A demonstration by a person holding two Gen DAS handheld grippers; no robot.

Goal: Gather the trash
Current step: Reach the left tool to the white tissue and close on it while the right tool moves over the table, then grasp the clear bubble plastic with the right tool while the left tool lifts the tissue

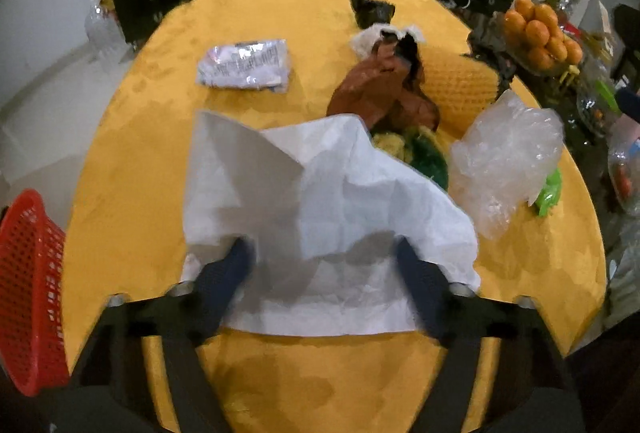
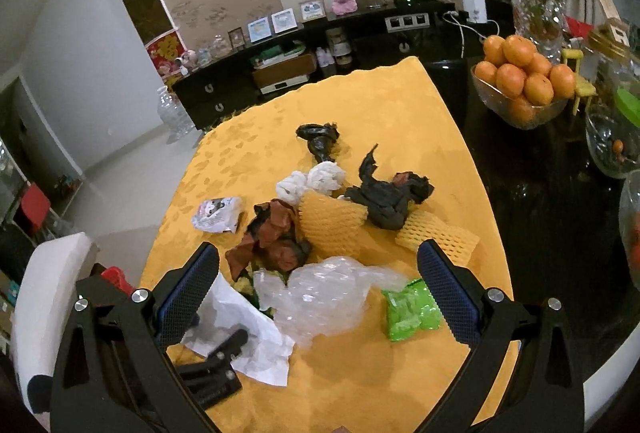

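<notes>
The left gripper [image 1: 324, 261] was down over the crumpled white paper [image 1: 332, 201] on the yellow tablecloth [image 1: 132, 169], its dark fingers [image 1: 228, 273] straddling the sheet's near part, jaws partly open; I could not tell whether the pads pressed on the paper. The right gripper [image 2: 320, 289] hung above the cloth with its jaws wide apart and nothing between them.

Trash crowded the cloth. Just beyond the white paper lay a brown wrapper [image 1: 380, 89] and something green and yellow [image 1: 424, 157] half under the sheet. Clear crinkled plastic [image 2: 328, 297] lay beside the paper, touching it, with a bright green packet [image 2: 412, 309] on its other side. Farther off were two yellow foam nets [image 2: 332, 225], dark crumpled bags [image 2: 388, 193], white tissue wads [image 2: 312, 181] and a small printed packet [image 1: 244, 69], which lay apart from the heap.

A red mesh basket [image 1: 28, 293] stood at the table's left edge. A glass bowl of oranges [image 2: 520, 81] sat on the dark tabletop beside the cloth.
</notes>
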